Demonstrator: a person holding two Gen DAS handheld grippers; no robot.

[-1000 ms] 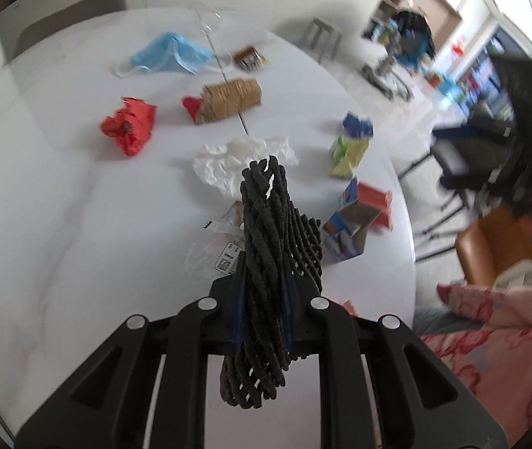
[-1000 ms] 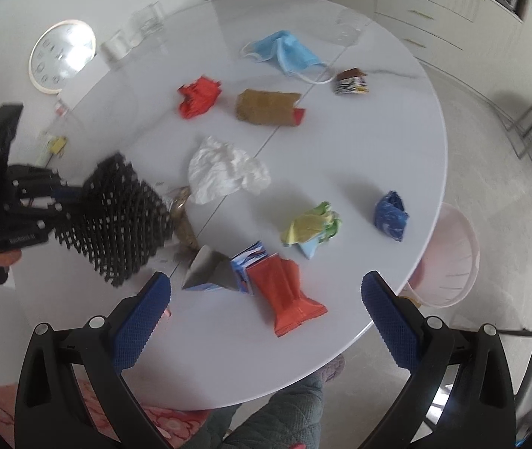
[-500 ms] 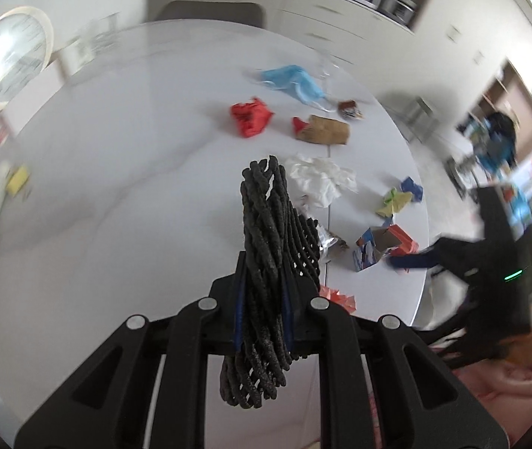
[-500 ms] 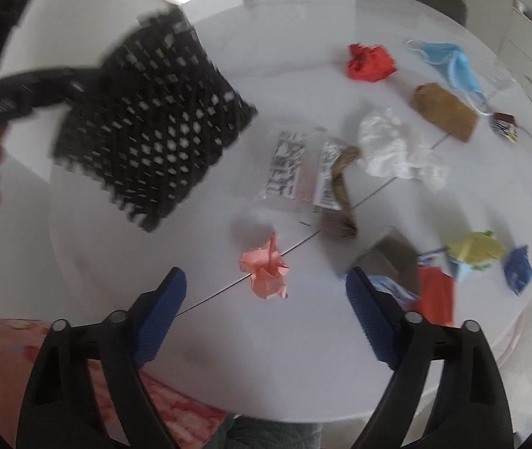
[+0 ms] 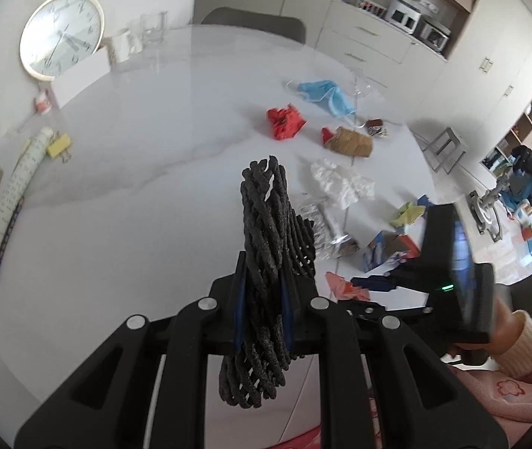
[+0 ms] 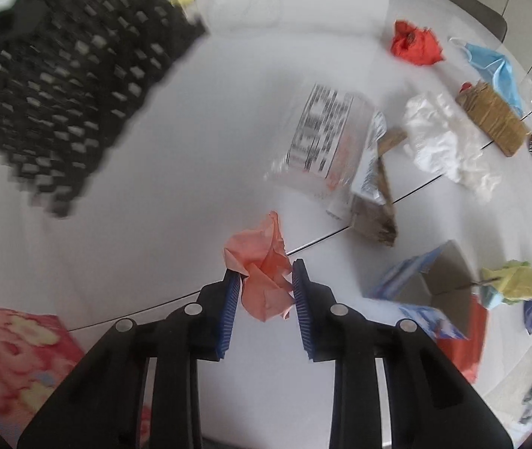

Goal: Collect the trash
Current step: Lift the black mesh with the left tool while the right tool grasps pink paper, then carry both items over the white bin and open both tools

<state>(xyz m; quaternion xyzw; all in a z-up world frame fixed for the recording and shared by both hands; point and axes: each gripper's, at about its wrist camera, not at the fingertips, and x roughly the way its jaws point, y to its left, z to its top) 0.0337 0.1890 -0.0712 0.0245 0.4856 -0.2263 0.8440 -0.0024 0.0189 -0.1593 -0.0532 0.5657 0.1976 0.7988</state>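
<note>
Left gripper (image 5: 262,284) is clamped on a black mesh net (image 5: 269,232); right gripper (image 6: 262,280) is closed around a pink paper wad (image 6: 262,273).

From the left wrist, the net is seen held upright above the white table (image 5: 135,172), with red (image 5: 284,122), white (image 5: 341,183) and blue-mask (image 5: 326,94) trash scattered beyond. From the right wrist, the wad is seen pinched between both blue pads (image 6: 230,299) at the table's near edge, with the net blurred at upper left.

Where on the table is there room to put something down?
Bare tabletop lies between the clock, the ruler and the red wad. It's crowded from the blue mask past the white tissue to the open carton.
</note>
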